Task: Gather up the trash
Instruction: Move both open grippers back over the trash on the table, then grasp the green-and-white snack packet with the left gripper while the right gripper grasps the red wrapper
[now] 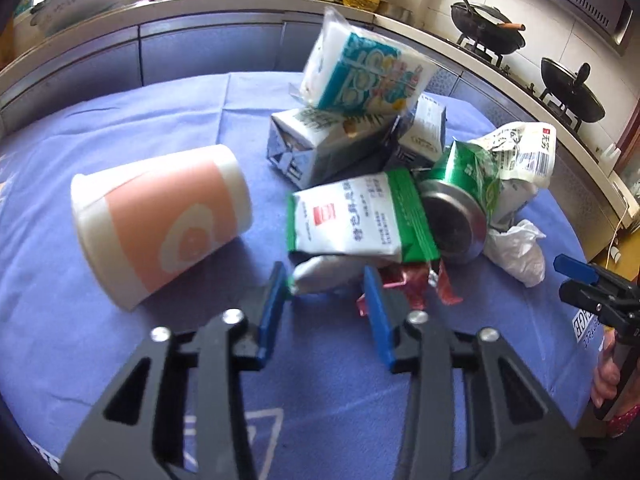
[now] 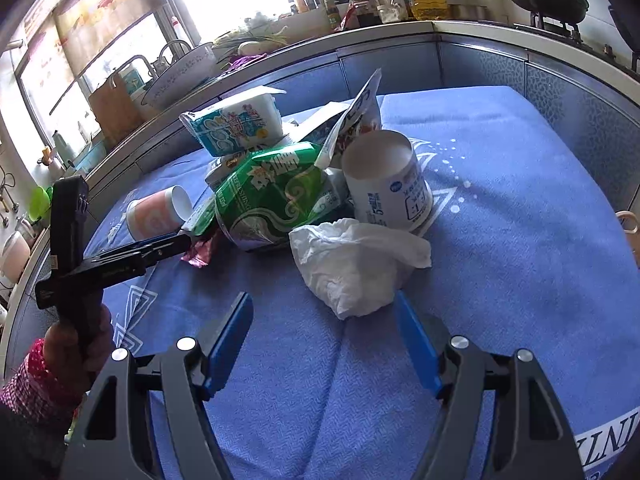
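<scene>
A pile of trash lies on a blue cloth-covered table (image 1: pixel 160 128). In the left wrist view my left gripper (image 1: pixel 326 284) is open, its blue fingers on either side of the silver end of a green-and-white snack packet (image 1: pixel 352 220). A red wrapper (image 1: pixel 416 284) lies beside the right finger. A crushed green can (image 1: pixel 460 208), milk cartons (image 1: pixel 320 140) and a pink paper cup (image 1: pixel 160 220) on its side lie around. In the right wrist view my right gripper (image 2: pixel 324 308) is open just in front of a crumpled white tissue (image 2: pixel 356 264). A white yogurt cup (image 2: pixel 388 184) stands behind it.
A tissue pack (image 1: pixel 360 76) tops the pile. A kitchen counter (image 2: pixel 280 52) with bottles and a basin runs behind the table. Woks (image 1: pixel 488 32) sit on a stove at the right. The left gripper's body (image 2: pixel 100 264) shows in the right wrist view.
</scene>
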A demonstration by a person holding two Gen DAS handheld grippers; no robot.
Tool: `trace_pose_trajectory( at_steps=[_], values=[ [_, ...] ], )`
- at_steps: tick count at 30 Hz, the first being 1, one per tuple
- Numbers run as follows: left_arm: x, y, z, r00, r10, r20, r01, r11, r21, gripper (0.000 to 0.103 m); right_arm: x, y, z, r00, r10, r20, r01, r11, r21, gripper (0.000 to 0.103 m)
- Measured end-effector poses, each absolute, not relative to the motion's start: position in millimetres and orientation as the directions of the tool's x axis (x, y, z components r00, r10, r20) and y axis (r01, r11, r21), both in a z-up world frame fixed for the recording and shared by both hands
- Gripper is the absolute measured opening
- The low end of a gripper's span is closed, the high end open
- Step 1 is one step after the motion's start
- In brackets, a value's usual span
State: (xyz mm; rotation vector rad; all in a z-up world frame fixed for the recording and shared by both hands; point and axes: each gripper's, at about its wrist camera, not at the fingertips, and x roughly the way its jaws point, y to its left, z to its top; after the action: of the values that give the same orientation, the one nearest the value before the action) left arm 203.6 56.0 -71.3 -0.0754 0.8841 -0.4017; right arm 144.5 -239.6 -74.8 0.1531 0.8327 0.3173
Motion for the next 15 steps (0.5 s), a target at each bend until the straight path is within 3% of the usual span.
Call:
trace_pose_trajectory(
  at_steps=[1, 15],
  values=[
    [204.7, 54.4, -72.5, 0.558, -0.38, -0.738, 0.318, 0.919, -0.233, 0.004, 144.8, -239.0, -73.8, 0.626, 0.336, -0.703, -0.213, 0.942, 0.261, 0.073],
    [128.0, 95.0, -55.0, 0.57, -0.465, -0.677, 0.338, 0.884, -0.322, 0.003, 157.1, -168.8, -69.7, 0.536, 0.443, -0.719, -0.364, 0.889, 0.276, 0.073]
  ],
)
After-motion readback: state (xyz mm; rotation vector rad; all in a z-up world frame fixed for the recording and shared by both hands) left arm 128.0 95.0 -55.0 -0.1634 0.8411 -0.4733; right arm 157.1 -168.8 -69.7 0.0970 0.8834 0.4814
